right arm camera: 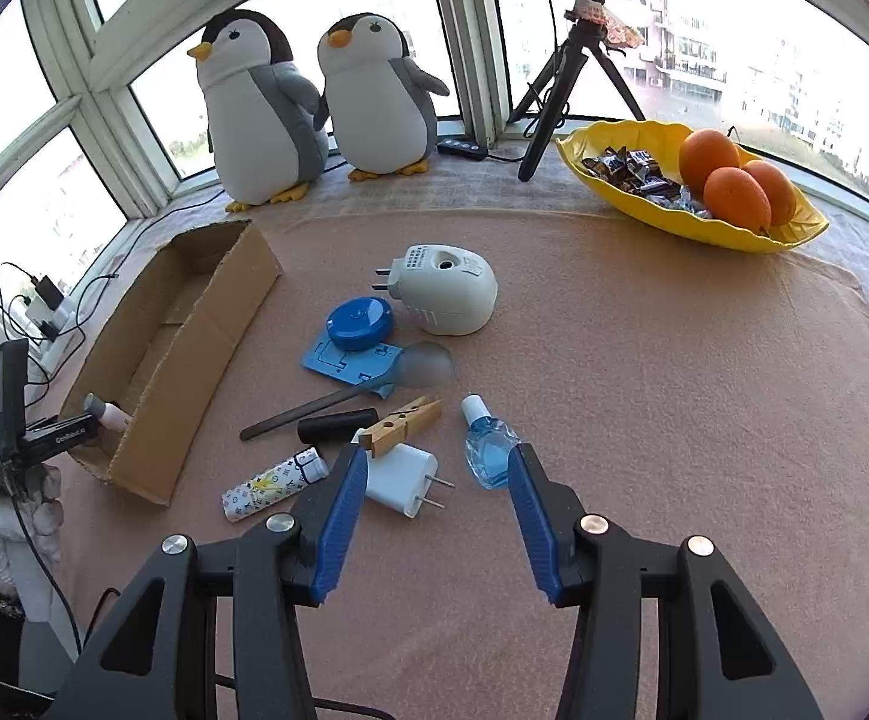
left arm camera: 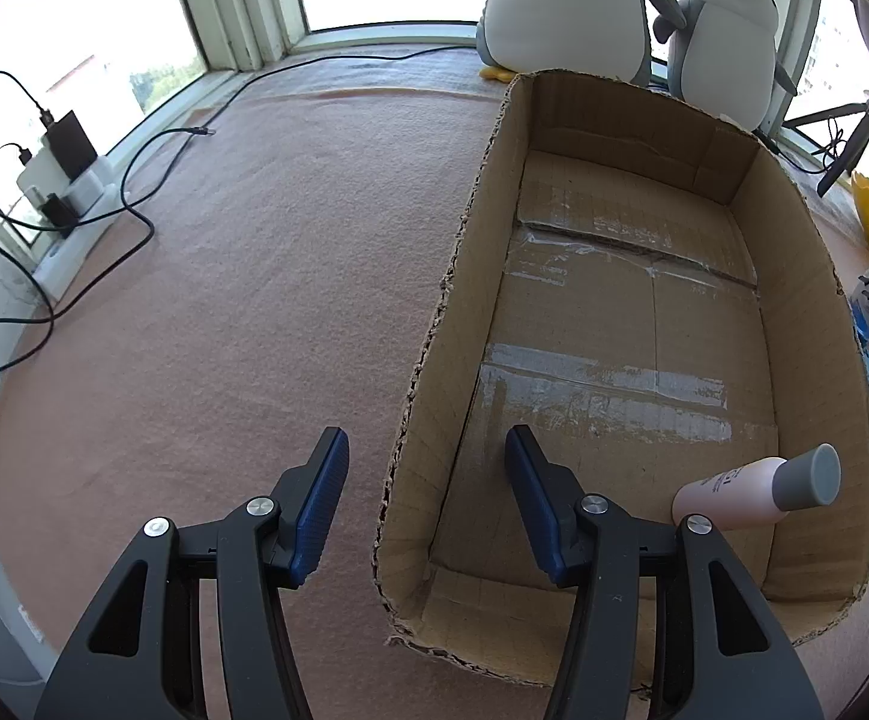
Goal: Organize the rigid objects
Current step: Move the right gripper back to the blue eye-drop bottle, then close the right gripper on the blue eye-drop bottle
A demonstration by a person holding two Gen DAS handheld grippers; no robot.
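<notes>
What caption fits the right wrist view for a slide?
Open right gripper above white charger and blue bottle, cardboard box at left.

We found the pink bottle (left arm camera: 734, 495) partly hidden behind the left gripper (left arm camera: 425, 468); its label was unreadable. The taller penguin's (left arm camera: 560, 0) head was cut off by the top edge.

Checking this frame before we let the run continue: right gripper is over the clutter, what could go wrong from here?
1. The right gripper straddles the white two-pin charger plug, with the blue liquid bottle and wooden clothespin close by, so closing may catch a neighbour.
2. The left gripper straddles the cardboard box's torn wall and could shove the box.
3. The pink grey-capped bottle lies on its side and may roll.
</notes>
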